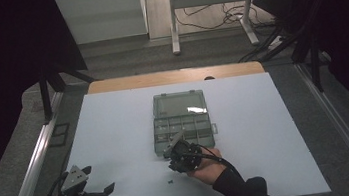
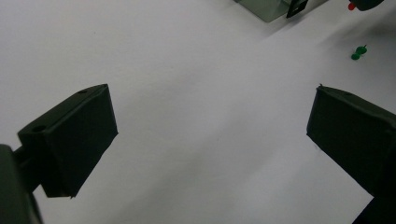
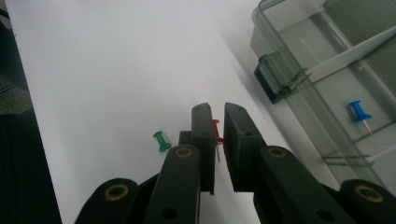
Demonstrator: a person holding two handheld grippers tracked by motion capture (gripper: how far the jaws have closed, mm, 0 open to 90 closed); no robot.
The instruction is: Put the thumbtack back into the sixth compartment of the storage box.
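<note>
Pinching a small red plastic push pin (image 3: pixel 215 128) between its nearly closed black jaws, the right gripper (image 3: pixel 217 140) sits just beside the near left corner of the clear grey plastic compartment box (image 1: pixel 183 127), lid open flat behind it. The pin shows as a red sliver in the gap with its needle pointing down; the pads look clamped on it, the grip thin. A green plastic push pin (image 3: pixel 161 141) lies loose on the sheet just left of the box corner, near the jaws. A blue push pin (image 3: pixel 359 112) already lies inside one box compartment. The left gripper (image 2: pixel 212 135) rests well left of the box near the table's front edge, jaws wide apart, nothing between them. Risks, judged: the red pin could slip or twist out because so little of it is gripped; it could drop short of the box wall; the jaws could knock the green pin away. Surface is a white sheet (image 1: pixel 116 135) over a wooden table (image 1: pixel 175 77); dark curtains at the sides, a white desk frame (image 1: pixel 212 8) and cables on the floor beyond the box.
</note>
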